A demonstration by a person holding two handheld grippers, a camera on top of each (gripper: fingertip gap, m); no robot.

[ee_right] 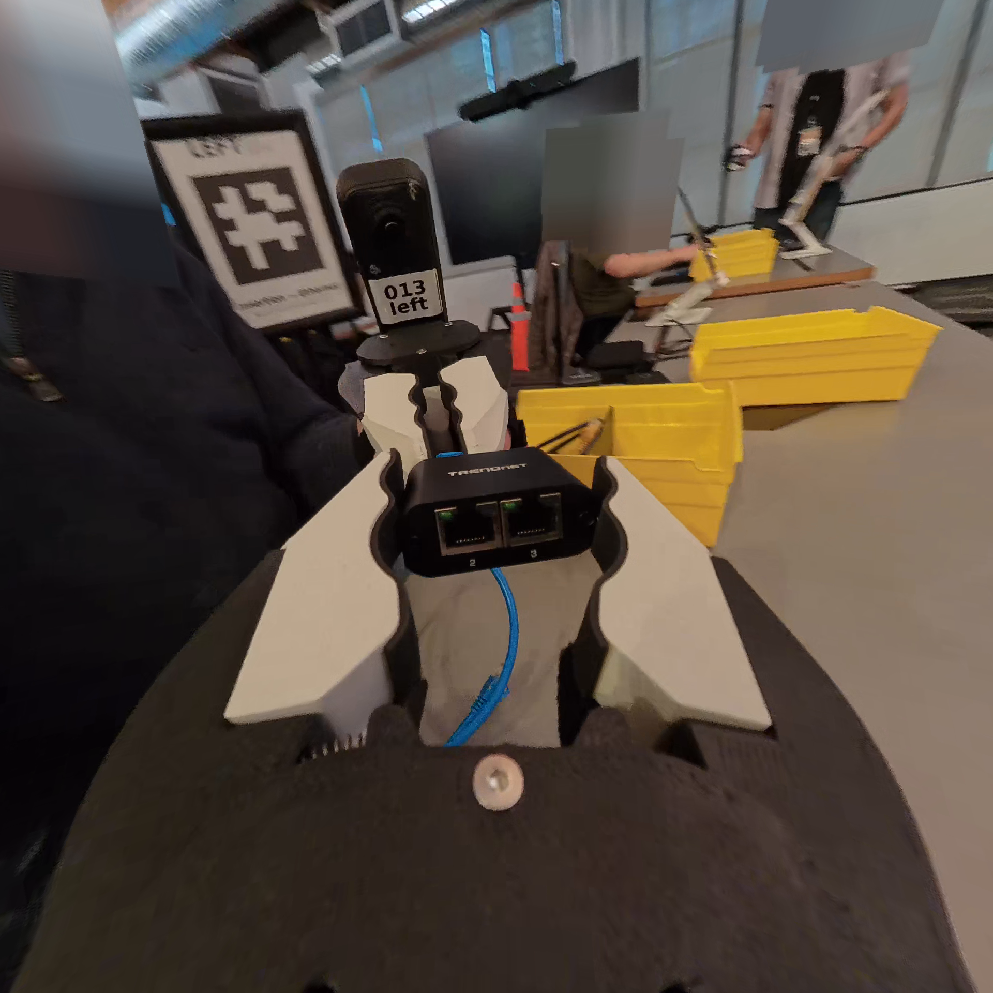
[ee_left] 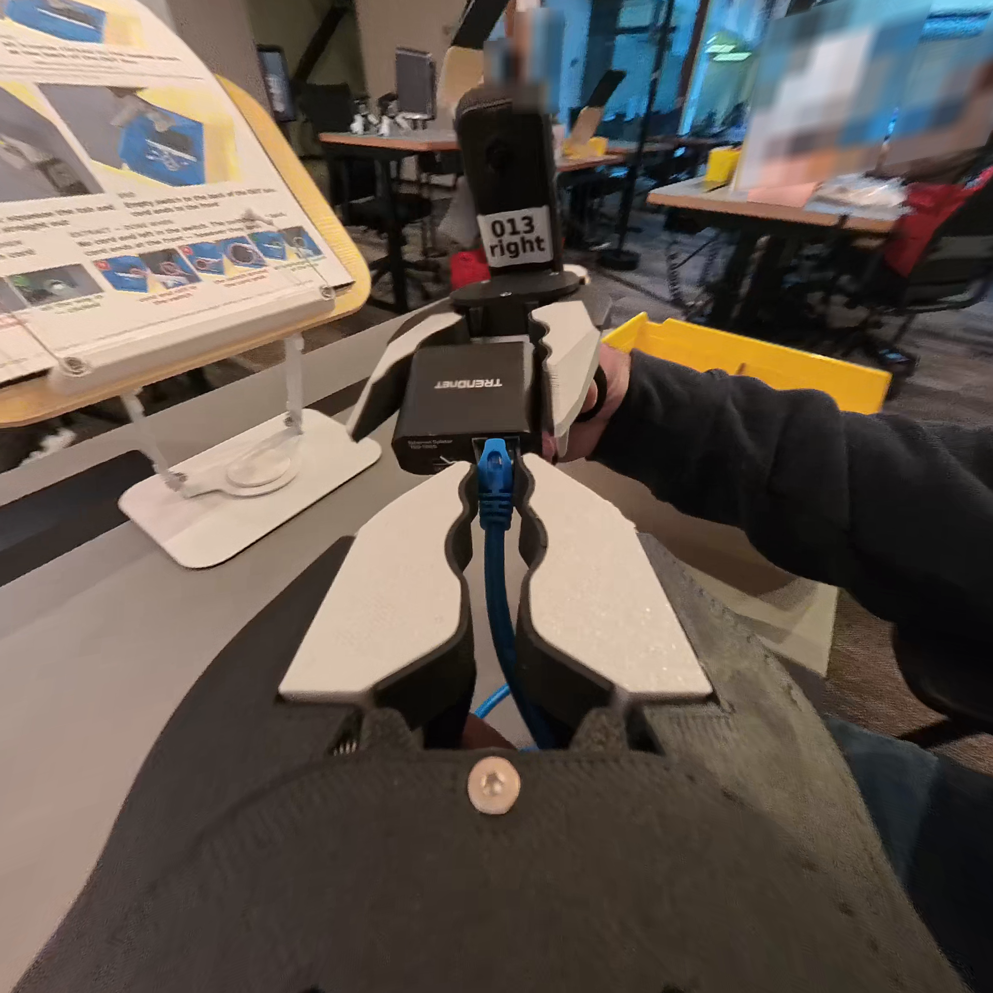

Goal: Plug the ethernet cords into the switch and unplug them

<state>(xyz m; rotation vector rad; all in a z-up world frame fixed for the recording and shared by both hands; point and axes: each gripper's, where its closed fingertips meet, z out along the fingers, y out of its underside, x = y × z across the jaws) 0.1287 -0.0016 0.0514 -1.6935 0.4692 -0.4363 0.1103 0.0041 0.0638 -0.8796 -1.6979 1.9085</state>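
Observation:
My right gripper [ee_right: 497, 516] is shut on a small black switch [ee_right: 486, 478] and holds it above the grey table [ee_right: 833, 537]. Two empty ports [ee_right: 499, 524] face the right wrist camera. In the left wrist view the switch [ee_left: 467, 392] shows its other side, where the blue ethernet cord [ee_left: 497, 564] has its plug [ee_left: 493, 457] seated in the single port. My left gripper [ee_left: 495, 475] is shut around the cord's boot just behind the plug. The cord hangs under the switch, and its free end [ee_right: 489, 696] lies on the table.
A white stand with an instruction sheet [ee_left: 161, 215] is on the table at the left. Yellow bins [ee_right: 634, 430] sit beside the switch, one holding a cable, and another [ee_left: 752, 360] is behind the sleeve. A marker board [ee_right: 252, 225] and people are behind.

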